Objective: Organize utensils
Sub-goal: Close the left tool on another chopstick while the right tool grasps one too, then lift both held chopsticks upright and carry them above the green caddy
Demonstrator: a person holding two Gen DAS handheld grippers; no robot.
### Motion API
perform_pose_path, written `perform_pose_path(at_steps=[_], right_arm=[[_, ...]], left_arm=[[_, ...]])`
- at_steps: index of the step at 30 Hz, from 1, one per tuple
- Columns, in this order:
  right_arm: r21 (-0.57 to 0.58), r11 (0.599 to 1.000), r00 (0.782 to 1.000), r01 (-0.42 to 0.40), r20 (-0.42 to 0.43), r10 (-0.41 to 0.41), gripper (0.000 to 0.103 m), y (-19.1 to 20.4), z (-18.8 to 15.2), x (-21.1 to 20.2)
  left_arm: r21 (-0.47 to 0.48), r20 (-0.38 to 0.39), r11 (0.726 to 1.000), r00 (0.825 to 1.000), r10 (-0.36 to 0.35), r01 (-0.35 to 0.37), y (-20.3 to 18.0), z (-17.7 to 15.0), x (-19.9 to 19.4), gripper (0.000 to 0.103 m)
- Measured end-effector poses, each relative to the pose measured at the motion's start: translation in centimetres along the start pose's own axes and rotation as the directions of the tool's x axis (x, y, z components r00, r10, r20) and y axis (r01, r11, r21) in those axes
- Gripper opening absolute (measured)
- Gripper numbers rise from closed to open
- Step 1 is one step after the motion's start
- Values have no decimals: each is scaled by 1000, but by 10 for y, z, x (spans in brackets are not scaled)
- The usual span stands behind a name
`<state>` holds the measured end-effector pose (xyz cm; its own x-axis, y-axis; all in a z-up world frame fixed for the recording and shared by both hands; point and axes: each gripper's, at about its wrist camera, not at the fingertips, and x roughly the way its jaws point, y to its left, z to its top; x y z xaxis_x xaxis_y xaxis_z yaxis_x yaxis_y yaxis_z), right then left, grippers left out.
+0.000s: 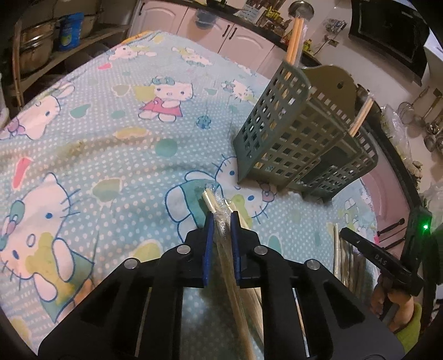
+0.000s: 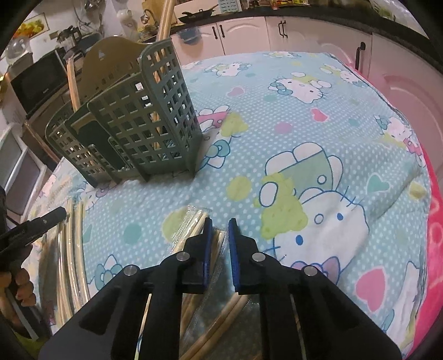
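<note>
My left gripper [image 1: 222, 217] is shut on a clear-wrapped pair of wooden chopsticks [image 1: 213, 198] whose tips poke out past the blue pads, low over the patterned cloth. My right gripper [image 2: 220, 221] is shut on another wrapped chopstick packet [image 2: 193, 221] that lies among a few more on the cloth. A green lattice utensil holder [image 1: 290, 133] [image 2: 133, 119] stands upright beyond both grippers. Chopsticks [image 1: 293, 41] [image 2: 163, 25] stand in its tall back compartment.
More wrapped chopsticks [image 1: 343, 257] [image 2: 69, 249] lie at the table's side between the two grippers. The other gripper's black body [image 1: 382, 260] [image 2: 33, 224] and a hand [image 1: 398, 310] show at the frame edges. Kitchen cabinets [image 2: 249, 33] and a shelf with pots [image 1: 36, 44] surround the cloth-covered table [image 1: 110, 124].
</note>
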<state>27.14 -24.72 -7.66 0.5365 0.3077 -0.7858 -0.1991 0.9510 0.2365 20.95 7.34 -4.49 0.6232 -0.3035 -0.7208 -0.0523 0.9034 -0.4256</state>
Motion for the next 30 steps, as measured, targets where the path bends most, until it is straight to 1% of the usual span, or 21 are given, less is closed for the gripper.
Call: perform_pose_path(at_steps=[4, 7, 12, 23, 30], right_arm=[[11, 1000, 1000, -14, 10, 14, 10, -2, -3, -5], [9, 999, 999, -34, 33, 33, 8, -2, -3, -13], [-9, 998, 996, -58, 73, 58, 7, 1, 0, -32], [-38, 991, 976, -125, 174, 130, 6, 11, 4, -80], [-66, 987, 959, -143, 236, 155, 5, 21, 3, -110]], left_arm=[[2, 16, 1000, 1000, -13, 13, 0, 1, -9, 5], [3, 27, 1000, 999, -21, 21, -2, 2, -15, 4], [17, 53, 999, 998, -41, 40, -11, 4, -25, 3], [75, 123, 994, 988, -92, 84, -42, 11, -58, 2], [120, 151, 987, 981, -125, 108, -61, 16, -75, 1]])
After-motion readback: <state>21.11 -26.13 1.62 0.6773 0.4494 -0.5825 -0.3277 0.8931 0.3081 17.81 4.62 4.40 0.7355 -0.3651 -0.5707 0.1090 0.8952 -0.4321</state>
